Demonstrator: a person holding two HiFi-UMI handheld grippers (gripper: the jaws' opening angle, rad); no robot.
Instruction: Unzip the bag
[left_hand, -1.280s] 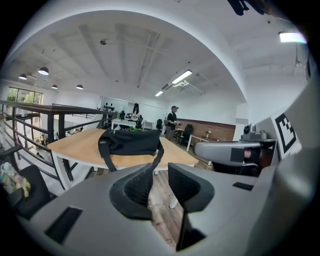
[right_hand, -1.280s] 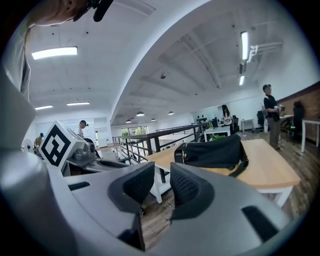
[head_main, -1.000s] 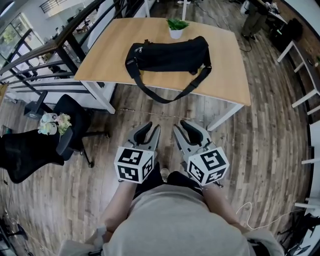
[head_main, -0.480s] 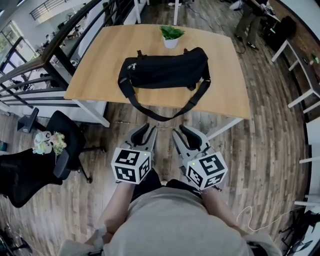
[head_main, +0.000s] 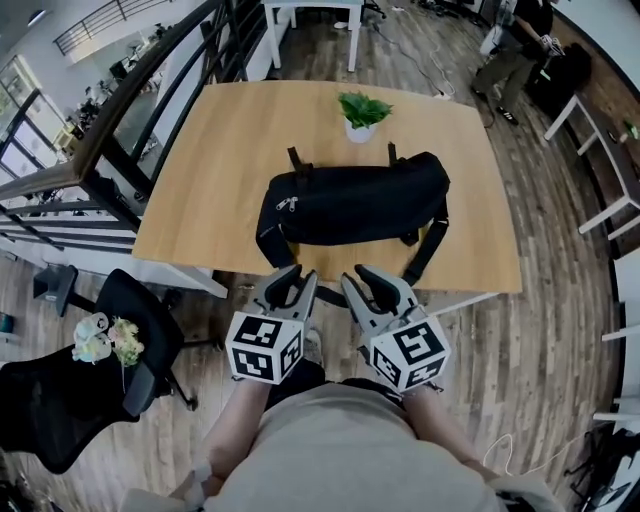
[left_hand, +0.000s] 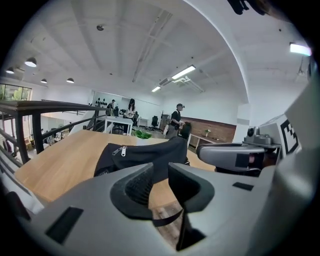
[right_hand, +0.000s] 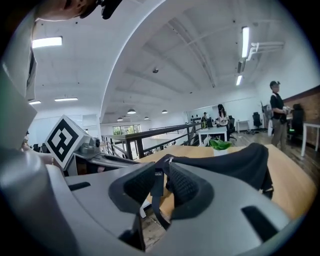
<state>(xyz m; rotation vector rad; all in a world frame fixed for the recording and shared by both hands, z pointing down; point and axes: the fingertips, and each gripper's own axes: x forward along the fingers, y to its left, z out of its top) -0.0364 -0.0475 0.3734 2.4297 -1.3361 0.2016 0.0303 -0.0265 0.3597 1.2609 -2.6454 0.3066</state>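
Both grippers are at the near edge of the wooden table (head_main: 190, 190), and the black bag (head_main: 355, 205) lies straight ahead of them, just beyond the jaw tips. Its long axis runs left to right across the table, square to the way the grippers point. The zipper pull (head_main: 288, 205) sits at the bag's left end, so the left gripper (head_main: 292, 285) looks the nearer one for the pull, with the right gripper (head_main: 368, 285) facing the bag's middle.

The left gripper's jaws stand a little apart with nothing between them; the bag shows beyond the gap. The right gripper's jaws have just been closing and now leave a narrow gap. The shoulder strap (right_hand: 156, 190) lines up with that gap, but the pads do not press on it, and I cannot tell whether it is truly inside.

The bag is a soft, slumped duffel, zip shut along the top, its strap drooping over the table edge. A potted plant (head_main: 362, 115) stands just behind it.
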